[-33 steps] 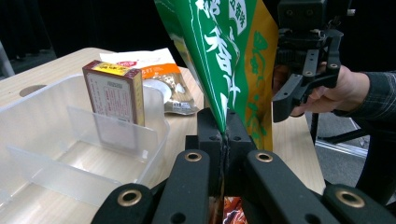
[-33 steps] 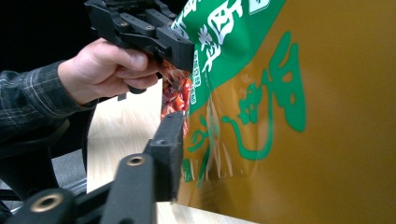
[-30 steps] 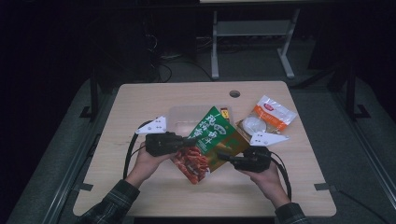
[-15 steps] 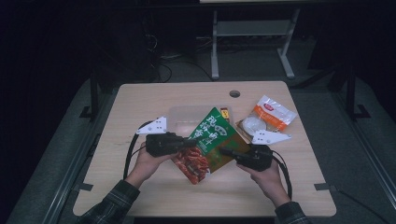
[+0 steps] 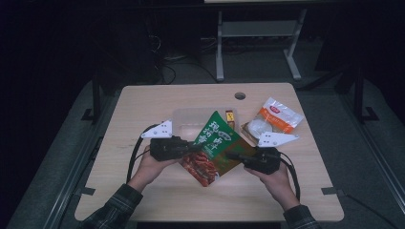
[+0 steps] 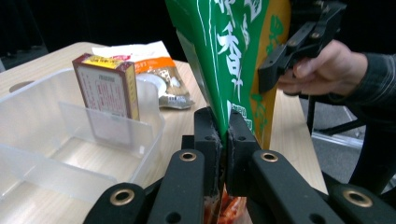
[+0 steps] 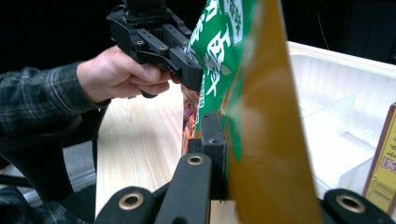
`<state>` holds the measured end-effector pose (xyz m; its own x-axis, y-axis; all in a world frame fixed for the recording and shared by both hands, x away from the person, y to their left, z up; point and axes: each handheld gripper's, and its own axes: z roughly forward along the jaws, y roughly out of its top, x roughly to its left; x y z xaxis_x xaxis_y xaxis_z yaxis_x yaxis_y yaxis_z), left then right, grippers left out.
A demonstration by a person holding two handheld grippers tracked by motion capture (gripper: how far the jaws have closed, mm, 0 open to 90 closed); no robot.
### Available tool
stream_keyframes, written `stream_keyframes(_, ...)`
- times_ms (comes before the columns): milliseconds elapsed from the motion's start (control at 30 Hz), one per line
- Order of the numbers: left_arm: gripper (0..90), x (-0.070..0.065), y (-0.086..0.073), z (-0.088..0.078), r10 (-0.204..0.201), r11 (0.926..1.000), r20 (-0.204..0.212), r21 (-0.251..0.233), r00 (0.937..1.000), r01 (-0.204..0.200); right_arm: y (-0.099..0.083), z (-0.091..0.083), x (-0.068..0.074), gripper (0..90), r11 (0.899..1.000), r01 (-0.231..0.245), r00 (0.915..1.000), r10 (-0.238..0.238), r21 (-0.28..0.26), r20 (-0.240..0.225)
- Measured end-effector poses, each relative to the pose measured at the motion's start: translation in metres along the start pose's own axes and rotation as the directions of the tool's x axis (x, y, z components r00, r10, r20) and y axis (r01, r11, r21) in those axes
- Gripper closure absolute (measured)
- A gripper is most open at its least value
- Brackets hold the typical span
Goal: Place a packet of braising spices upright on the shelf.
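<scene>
I am holding the green snack packet [image 5: 216, 148] above the table beside the clear tray [image 5: 193, 117], left gripper [image 5: 191, 149] and right gripper [image 5: 234, 155] each pinching an edge (keeping both clamped evenly, lifting level).

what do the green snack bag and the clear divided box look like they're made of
Green and orange snack bag: glossy plastic film, probably laminated; it shows sheen and creases where the left gripper pinches it.
Clear divided box: translucent, slightly frosted rigid plastic; the small yellow and maroon carton shows through its thin wall.
</scene>
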<state>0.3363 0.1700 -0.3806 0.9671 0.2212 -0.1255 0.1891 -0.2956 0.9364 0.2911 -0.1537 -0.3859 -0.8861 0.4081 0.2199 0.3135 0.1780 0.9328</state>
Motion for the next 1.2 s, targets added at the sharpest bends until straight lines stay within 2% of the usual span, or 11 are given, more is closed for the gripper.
stream_keyframes(167, 80.5, 0.002, 0.000, -0.003, 0.005, 1.0000, -0.004, 0.003, 1.0000, -0.005, 0.005, 0.001, 0.000, 90.0, 1.000, 0.021, 0.9998, -0.021, 0.013, -0.007)
stream_keyframes(433, 57.9, 0.006, -0.002, -0.007, 0.022, 0.9989, -0.036, 0.042, 0.9991, -0.021, 0.009, 0.002, 0.003, 90.0, 0.997, 0.060, 0.9980, -0.059, 0.041, -0.025)
stream_keyframes(533, 50.7, 0.008, -0.004, -0.012, 0.015, 0.9990, -0.053, 0.044, 0.9985, -0.012, 0.011, 0.001, 0.006, 90.0, 0.997, 0.068, 0.9973, -0.067, 0.047, -0.030)
stream_keyframes(667, 42.8, 0.009, -0.008, -0.019, 0.004, 0.9958, -0.068, 0.091, 0.9976, 0.002, 0.015, -0.002, 0.007, 90.0, 0.997, 0.067, 0.9972, -0.066, 0.033, -0.035)
stream_keyframes(833, 35.7, 0.006, -0.016, -0.026, 0.007, 0.9895, -0.107, 0.144, 0.9942, 0.009, 0.018, -0.005, 0.008, 90.0, 0.997, 0.070, 0.9969, -0.068, 0.042, -0.039)
stream_keyframes(967, 28.5, 0.004, -0.023, -0.033, -0.004, 0.9858, -0.135, 0.166, 0.9908, 0.027, 0.021, -0.006, 0.007, 90.0, 0.997, 0.067, 0.9970, -0.065, 0.045, -0.041)
stream_keyframes(1000, 27.4, 0.004, -0.024, -0.035, 0.007, 0.9847, -0.144, 0.173, 0.9896, 0.018, 0.021, -0.007, 0.007, 90.0, 0.997, 0.066, 0.9970, -0.064, 0.046, -0.043)
stream_keyframes(1200, 24.1, -0.001, -0.039, -0.044, 0.002, 0.9774, -0.182, 0.208, 0.9834, 0.037, 0.028, -0.010, 0.006, 90.0, 0.996, 0.064, 0.9971, -0.062, 0.055, -0.044)
